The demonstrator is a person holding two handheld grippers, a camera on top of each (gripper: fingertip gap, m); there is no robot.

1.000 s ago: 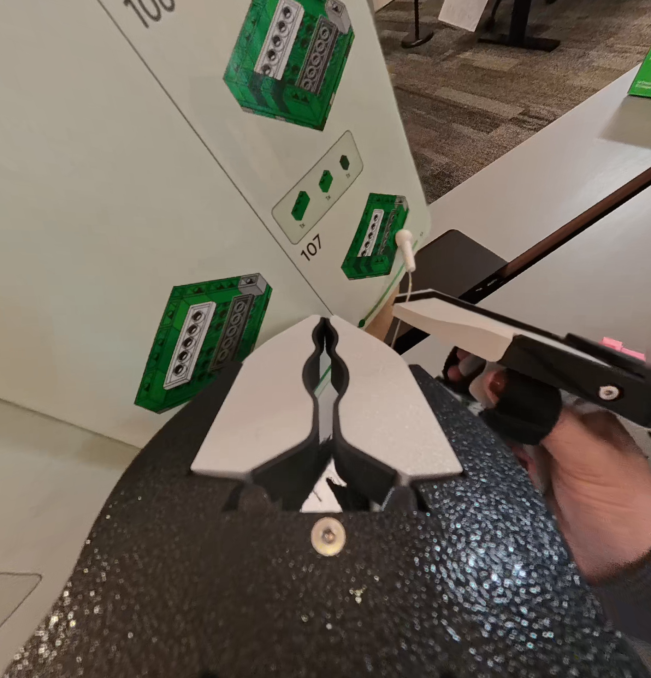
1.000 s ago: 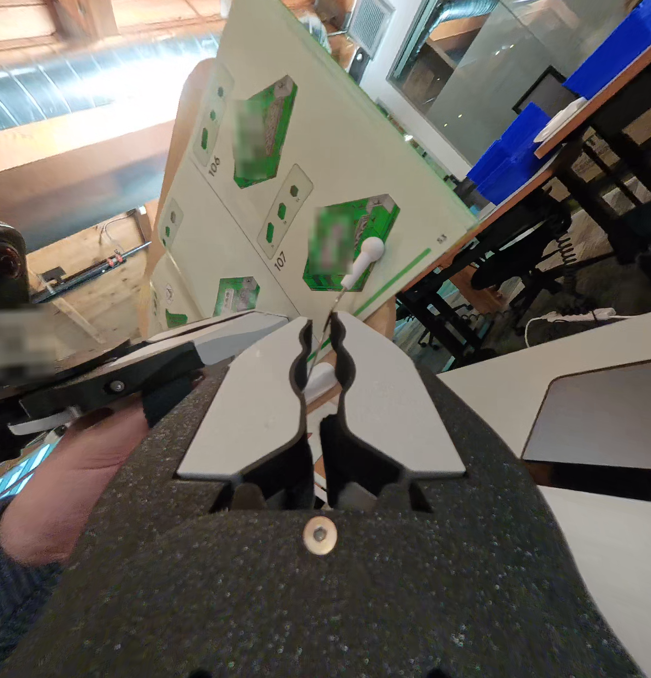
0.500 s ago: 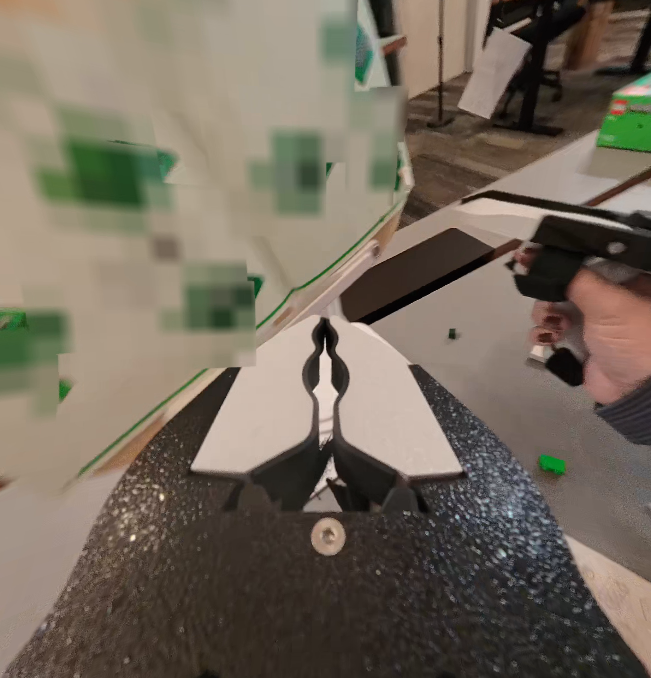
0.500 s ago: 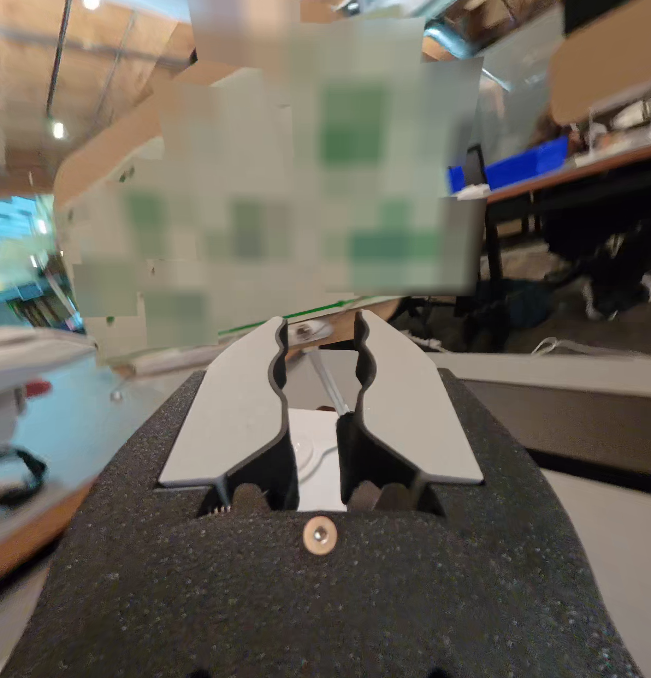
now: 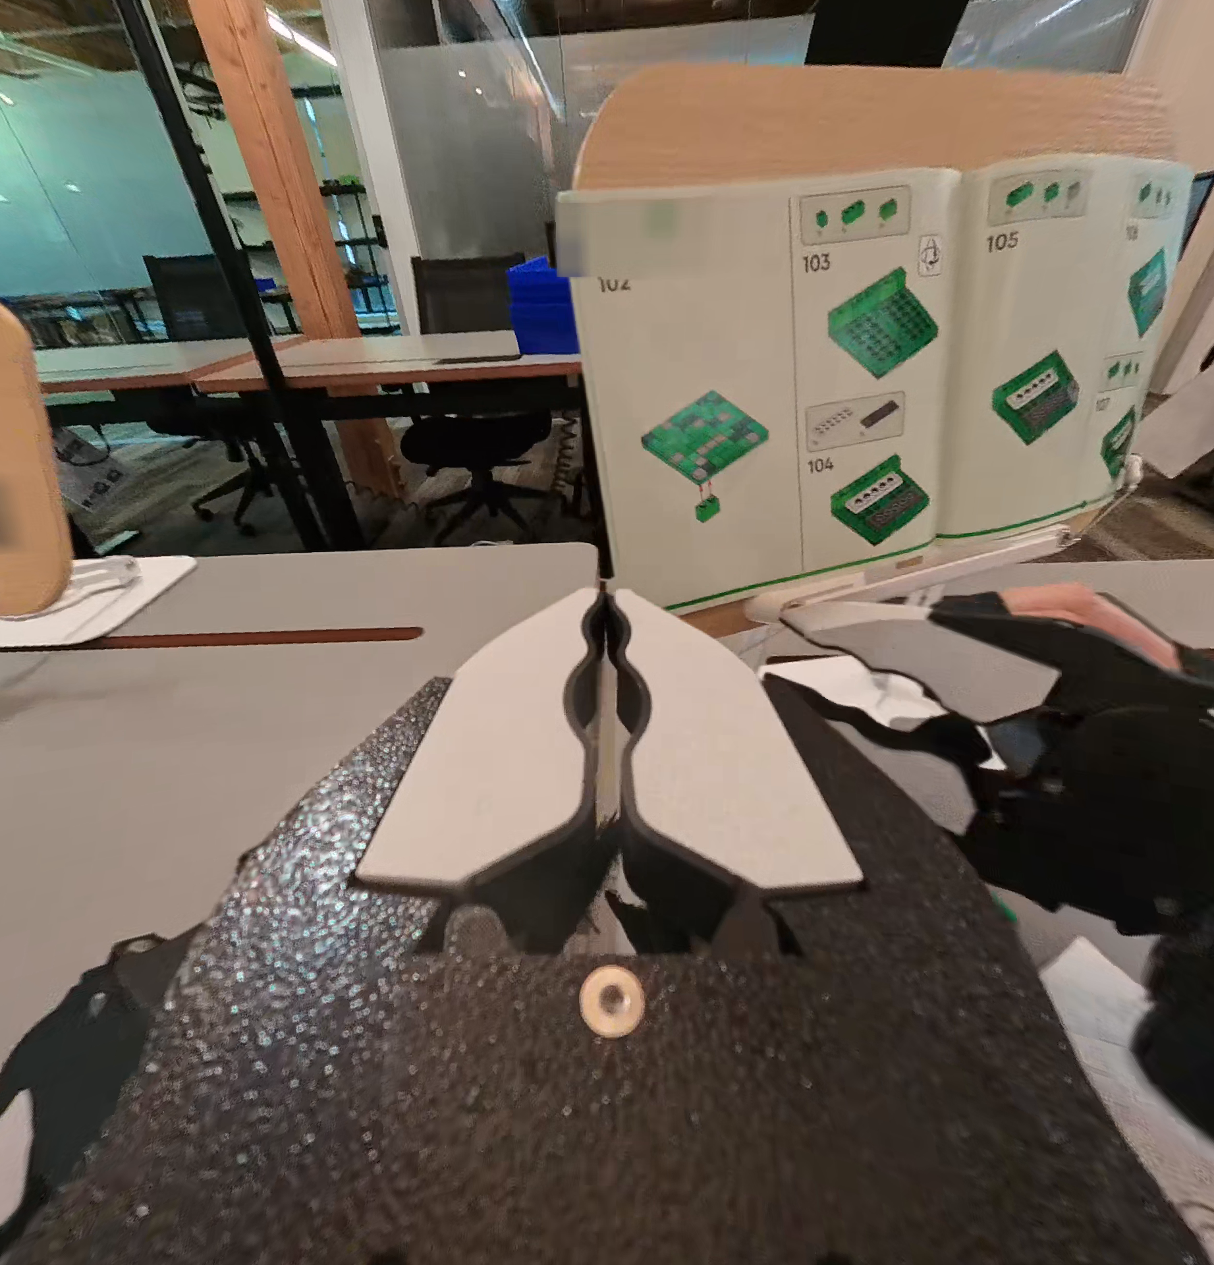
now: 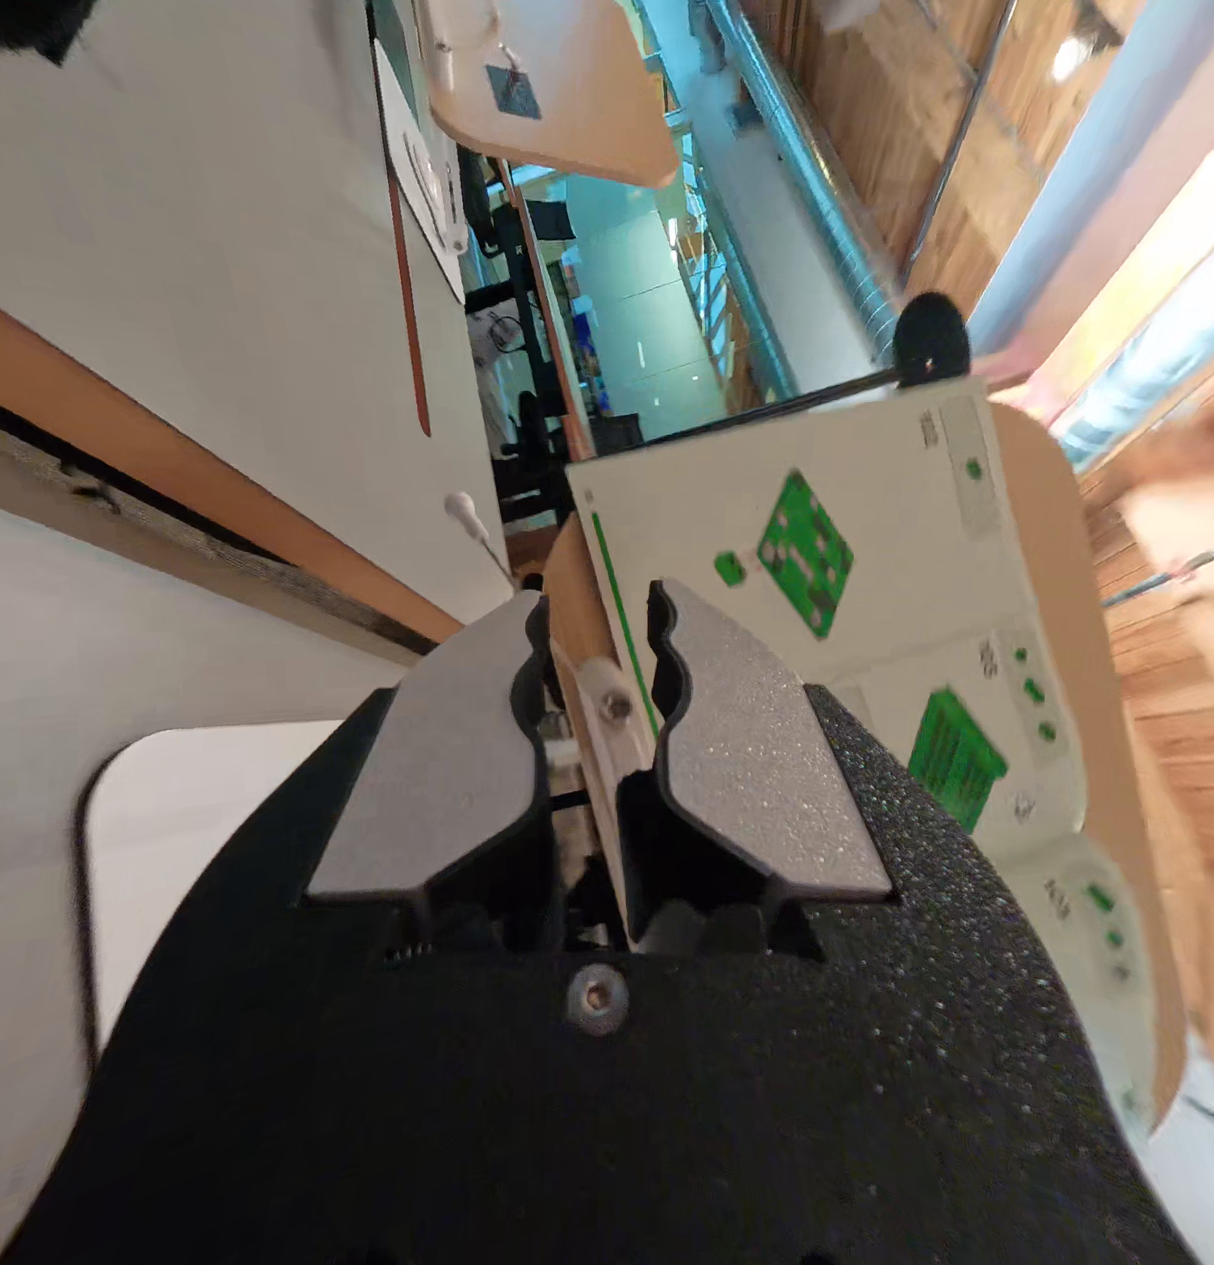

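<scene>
1. Left wrist view: the left gripper (image 5: pixel 607 602) sits low over a grey tabletop (image 5: pixel 248 719). Its jaws are pressed together, with only a thin pale sliver showing in the seam between them; what that sliver is cannot be told.
2. Bare tabletop spreads to the left and ahead, up to its far edge, which has a dark floor and office chairs beyond it. A long brown slot (image 5: pixel 262 636) runs across the surface on the left.
3. Just ahead and to the right stands an open instruction booklet (image 5: pixel 864 383) with green brick drawings, propped upright on a wooden book stand (image 5: pixel 864 116). Its long axis runs left to right, and the pages face the camera. The white lower ledge (image 5: pixel 932 582) of the stand slopes up toward the right.
4. At the right edge, a gloved hand (image 5: pixel 1069 657) holds the right gripper close to that ledge; its tips are hidden here.
5. Right wrist view: the scene is rolled sideways, so the tabletop (image 6: pixel 179 205) fills the upper left.
6. The right gripper (image 6: pixel 594 602) has its jaws apart, one on either side of the wooden edge (image 6: pixel 576 630) of the stand and a white clip with a screw (image 6: pixel 607 691). Whether the jaws touch the wood cannot be told.
7. The booklet (image 6: pixel 864 547) lies to the right of the jaws, its green bottom stripe running along the right-hand jaw.
8. A white-tipped page-holder wire (image 6: pixel 470 524) stands just left of the jaws.
</scene>
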